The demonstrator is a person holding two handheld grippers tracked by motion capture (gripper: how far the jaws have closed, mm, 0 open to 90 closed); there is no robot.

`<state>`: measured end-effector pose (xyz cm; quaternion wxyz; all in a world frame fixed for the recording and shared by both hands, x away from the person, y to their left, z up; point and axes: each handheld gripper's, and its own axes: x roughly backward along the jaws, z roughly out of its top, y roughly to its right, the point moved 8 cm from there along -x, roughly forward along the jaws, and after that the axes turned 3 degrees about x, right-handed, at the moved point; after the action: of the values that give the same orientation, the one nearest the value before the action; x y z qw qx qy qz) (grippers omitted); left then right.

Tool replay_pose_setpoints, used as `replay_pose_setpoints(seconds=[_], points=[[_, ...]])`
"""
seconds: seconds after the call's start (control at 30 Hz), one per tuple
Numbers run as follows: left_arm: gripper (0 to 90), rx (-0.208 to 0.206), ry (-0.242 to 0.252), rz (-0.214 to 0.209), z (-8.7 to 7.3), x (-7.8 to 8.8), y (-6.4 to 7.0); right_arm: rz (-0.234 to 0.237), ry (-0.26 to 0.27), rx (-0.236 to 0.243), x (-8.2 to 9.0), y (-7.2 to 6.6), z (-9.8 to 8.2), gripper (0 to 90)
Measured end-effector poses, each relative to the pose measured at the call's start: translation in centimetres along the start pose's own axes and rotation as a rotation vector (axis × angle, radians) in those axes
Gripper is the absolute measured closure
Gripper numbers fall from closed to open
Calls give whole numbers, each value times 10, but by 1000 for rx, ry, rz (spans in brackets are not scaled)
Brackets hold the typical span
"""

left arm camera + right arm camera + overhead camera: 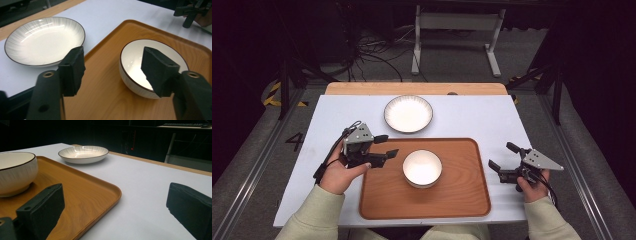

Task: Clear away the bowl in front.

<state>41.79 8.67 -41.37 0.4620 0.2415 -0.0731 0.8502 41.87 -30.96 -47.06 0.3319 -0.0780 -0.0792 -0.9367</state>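
A white bowl [422,167] with a dark rim stands on a wooden tray [462,185] in the middle of the table. Just left of it, over the tray's left edge, my left gripper [388,146] is open and points at the bowl. In the left gripper view its jaws [113,57] stand apart with nothing between them, the bowl [132,62] just ahead to the right. My right gripper [501,155] is open over the white table, right of the tray. Between its jaws [115,195] are the tray's corner [100,185] and bare tabletop; the bowl [15,170] sits far left.
A shallow white plate [408,113] with a dark rim lies on the white table [482,115] behind the tray; it is also in the left gripper view [42,40] and the right gripper view [83,152]. A wooden strip edges the table's far side.
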Motion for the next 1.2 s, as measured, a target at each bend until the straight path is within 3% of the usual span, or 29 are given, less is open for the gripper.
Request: replay_pose_setpoints(seconds=[0.3,0.43,0.53,0.77,0.9,1.0,1.2], points=[[213,12,96,19,-6,10,-6,15,13,-17,1,1,0,28],[120,14,141,50,-9,15,-12,17,18,-14,2,0,1,28],[79,43,166,49,-11,20,-15,16,20,-13,2,1,1,28],[57,45,195,59,-18,27,-20,16,27,-15,3,1,1,28],[52,44,220,90,-24,32,-26,17,30,-16,3,1,1,28],[38,51,252,84,-31,37,-30,18,32,-16,3,1,1,28],[37,65,243,112,-44,41,-38,17,38,-18,4,1,1,28]])
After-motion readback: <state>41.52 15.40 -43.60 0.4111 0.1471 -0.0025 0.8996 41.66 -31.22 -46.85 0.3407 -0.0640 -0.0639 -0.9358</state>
